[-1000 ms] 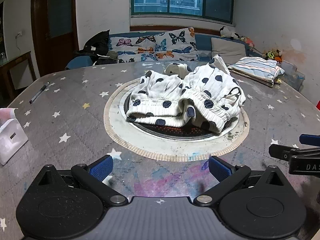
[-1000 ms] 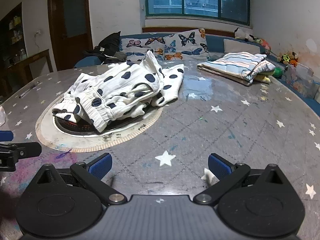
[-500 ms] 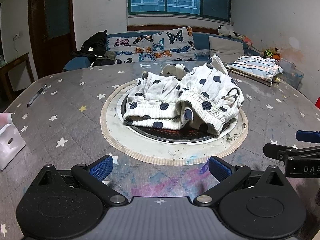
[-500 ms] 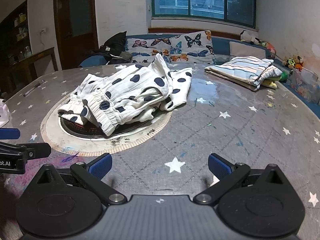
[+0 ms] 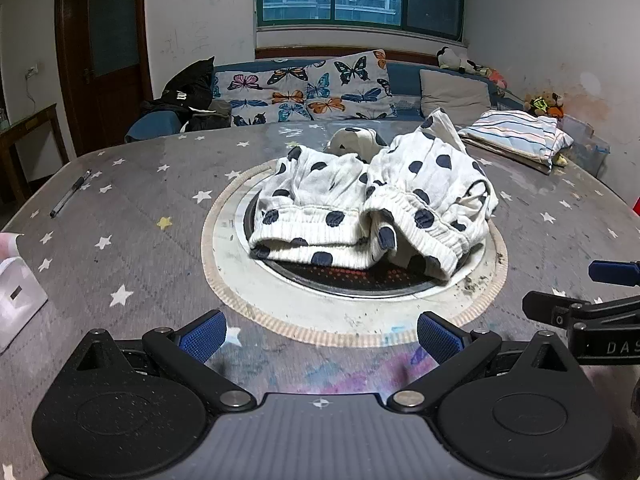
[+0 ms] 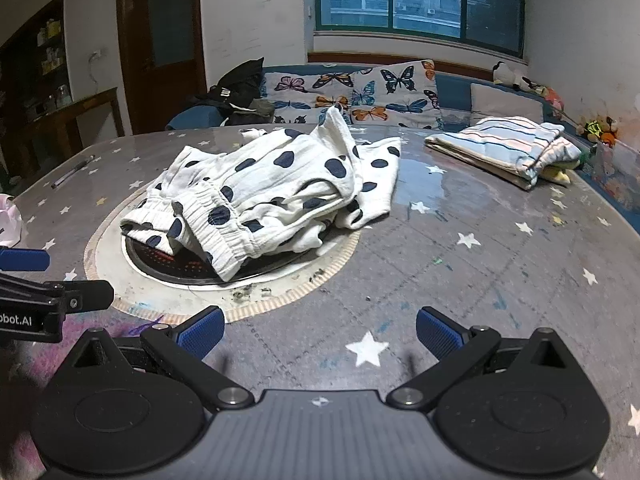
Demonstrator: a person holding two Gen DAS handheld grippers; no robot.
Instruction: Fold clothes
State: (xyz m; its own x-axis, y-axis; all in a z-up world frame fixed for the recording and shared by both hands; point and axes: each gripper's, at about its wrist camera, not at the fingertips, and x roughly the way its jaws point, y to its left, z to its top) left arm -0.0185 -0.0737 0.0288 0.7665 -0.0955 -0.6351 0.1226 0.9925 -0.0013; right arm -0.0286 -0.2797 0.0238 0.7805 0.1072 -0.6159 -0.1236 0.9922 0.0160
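Left gripper spread wide, right gripper spread too, both empty. Ahead of them, crumpled white polka-dot garment, ribbed cuffs, heaped on the round hotplate.

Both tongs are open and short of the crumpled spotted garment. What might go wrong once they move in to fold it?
1. The spotted garment lies bunched in layers, so the left tongs may pinch several layers at once and drag the heap instead of spreading it.
2. It lies on the dark round plate with crumbs at the ring's edge; dragging could soil the white cloth.
3. The right tongs may grab the loose leg and pull unevenly.
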